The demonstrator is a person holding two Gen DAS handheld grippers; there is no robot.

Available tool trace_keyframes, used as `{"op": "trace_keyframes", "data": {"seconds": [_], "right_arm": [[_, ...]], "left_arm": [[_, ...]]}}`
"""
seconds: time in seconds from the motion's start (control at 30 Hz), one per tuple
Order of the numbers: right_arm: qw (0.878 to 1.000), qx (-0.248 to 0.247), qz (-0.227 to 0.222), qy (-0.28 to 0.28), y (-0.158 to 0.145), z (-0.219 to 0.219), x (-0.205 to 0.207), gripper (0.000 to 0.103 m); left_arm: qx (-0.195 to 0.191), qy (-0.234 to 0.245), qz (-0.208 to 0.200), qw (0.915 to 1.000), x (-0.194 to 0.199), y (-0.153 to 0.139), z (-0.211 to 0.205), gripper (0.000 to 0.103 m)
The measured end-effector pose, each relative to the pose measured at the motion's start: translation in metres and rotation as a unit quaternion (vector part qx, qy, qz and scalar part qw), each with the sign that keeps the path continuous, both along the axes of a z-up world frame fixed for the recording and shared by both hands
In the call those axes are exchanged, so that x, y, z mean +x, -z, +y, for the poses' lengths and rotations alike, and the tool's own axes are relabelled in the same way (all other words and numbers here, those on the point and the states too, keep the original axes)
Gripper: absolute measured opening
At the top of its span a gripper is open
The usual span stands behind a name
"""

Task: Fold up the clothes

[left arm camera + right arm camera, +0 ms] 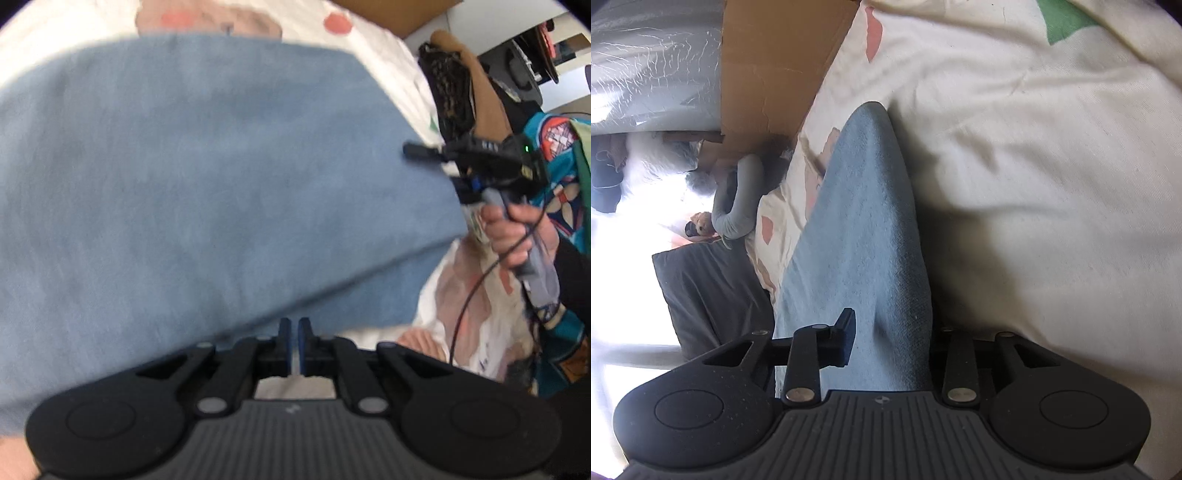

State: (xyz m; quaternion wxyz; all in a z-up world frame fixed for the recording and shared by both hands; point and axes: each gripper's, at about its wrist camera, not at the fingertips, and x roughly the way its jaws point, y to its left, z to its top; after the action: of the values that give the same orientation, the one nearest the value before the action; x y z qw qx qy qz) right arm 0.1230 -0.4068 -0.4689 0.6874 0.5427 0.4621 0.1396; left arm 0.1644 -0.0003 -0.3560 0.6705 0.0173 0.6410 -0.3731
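A light blue cloth (pixel 203 184) lies spread over a white patterned bed sheet (pixel 388 55) and fills most of the left wrist view. My left gripper (pixel 294 328) is at the cloth's near edge, its blue pads almost together with a thin strip of fabric pinched between them. At the cloth's right edge a hand (pixel 513 236) holds my right gripper (pixel 410 150). In the right wrist view the blue cloth (pixel 860 221) runs as a long fold between the wide-apart fingers of the right gripper (pixel 890 325). The left finger (pixel 847 328) shows; the cloth hides the other.
A cardboard sheet (pixel 768 66) leans at the bed's far side, beside a plastic-wrapped surface (pixel 646 66). A grey pillow (pixel 709 288), a grey curved cushion (pixel 738 199) and a small teddy bear (pixel 701 221) lie at the bed's edge. A dark patterned garment (pixel 450 85) hangs to the right.
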Motion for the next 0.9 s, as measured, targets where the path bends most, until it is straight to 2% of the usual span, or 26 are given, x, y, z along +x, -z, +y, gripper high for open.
{"op": "trace_keyframes", "data": {"seconds": [0.2,0.27,0.33,0.4,0.67,0.9], "right_arm": [[1.0,-0.009,0.003,-0.007,-0.002,0.0,0.003,0.033],[1.0,-0.014,0.004,-0.011,-0.002,0.0,0.003,0.032],[1.0,-0.018,0.006,-0.015,-0.003,0.0,0.004,0.022],[1.0,-0.023,0.008,-0.019,-0.004,0.0,0.004,0.017],[0.999,-0.045,0.002,-0.028,-0.015,0.004,0.005,0.012],[0.999,-0.047,-0.002,-0.027,-0.023,0.005,0.006,0.011]], "left_arm": [[0.026,-0.069,-0.046,0.9962,0.031,0.0,0.004,0.011],[0.029,-0.076,-0.055,0.9951,0.041,0.003,0.003,0.013],[0.037,-0.077,-0.066,0.9941,0.048,0.007,-0.001,0.014],[0.041,-0.08,-0.081,0.9927,0.052,0.008,-0.004,0.013],[0.048,-0.095,-0.126,0.9863,0.088,0.005,-0.009,0.012],[0.043,-0.103,-0.129,0.9854,0.121,0.006,-0.017,0.009]]}}
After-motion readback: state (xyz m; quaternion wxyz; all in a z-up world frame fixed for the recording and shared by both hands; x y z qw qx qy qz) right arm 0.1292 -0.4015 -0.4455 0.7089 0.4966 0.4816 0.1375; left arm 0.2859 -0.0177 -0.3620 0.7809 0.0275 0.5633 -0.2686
